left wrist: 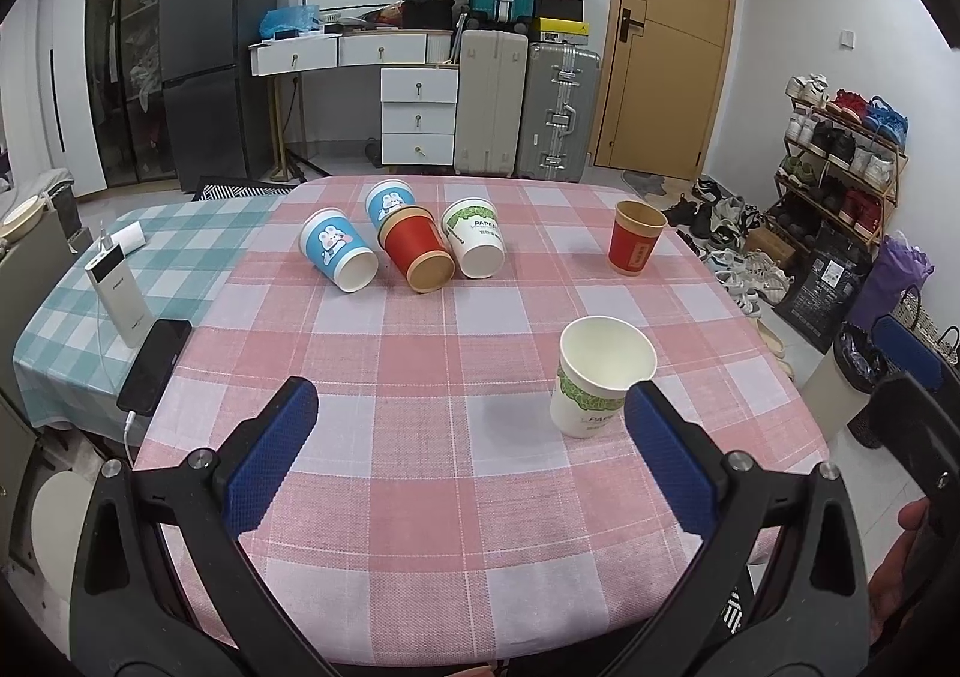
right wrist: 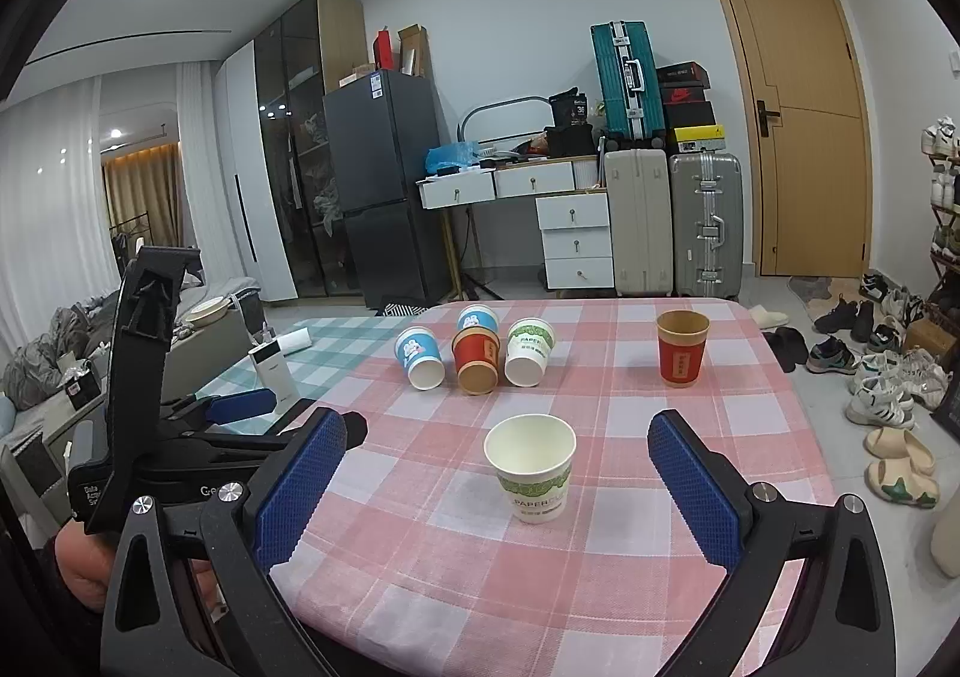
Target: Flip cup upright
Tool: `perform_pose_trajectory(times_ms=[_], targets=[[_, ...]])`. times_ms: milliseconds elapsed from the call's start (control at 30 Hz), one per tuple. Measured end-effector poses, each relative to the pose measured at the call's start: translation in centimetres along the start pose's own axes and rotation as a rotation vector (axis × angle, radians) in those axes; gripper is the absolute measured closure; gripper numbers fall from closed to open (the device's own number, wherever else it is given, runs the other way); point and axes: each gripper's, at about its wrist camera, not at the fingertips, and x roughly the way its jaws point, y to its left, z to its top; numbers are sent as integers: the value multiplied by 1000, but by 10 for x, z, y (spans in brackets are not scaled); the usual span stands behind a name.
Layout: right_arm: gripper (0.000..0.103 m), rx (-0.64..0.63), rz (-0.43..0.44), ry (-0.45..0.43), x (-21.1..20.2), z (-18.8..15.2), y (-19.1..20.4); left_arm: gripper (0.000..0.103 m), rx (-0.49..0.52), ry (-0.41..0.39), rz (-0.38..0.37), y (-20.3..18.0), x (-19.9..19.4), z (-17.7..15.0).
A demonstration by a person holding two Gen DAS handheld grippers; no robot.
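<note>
A white and green paper cup stands upright near the table's front; it also shows in the right wrist view. A red cup stands upright at the far right. Several cups lie on their sides at the far middle: a blue rabbit cup, a red cup, a white and green cup, and another blue cup behind them. My left gripper is open and empty, left of the near cup. My right gripper is open and empty, with the near cup just beyond its fingertips.
The table has a pink check cloth, with a green check cloth on the left. A power bank and a phone lie there. Shoes cover the floor on the right.
</note>
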Motion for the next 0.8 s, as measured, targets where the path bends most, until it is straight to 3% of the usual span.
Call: perform_pose_trajectory(times_ms=[800], targets=[[0,7,-2,11,2,-3,-1,1,9,0,-1,-1,2,1]])
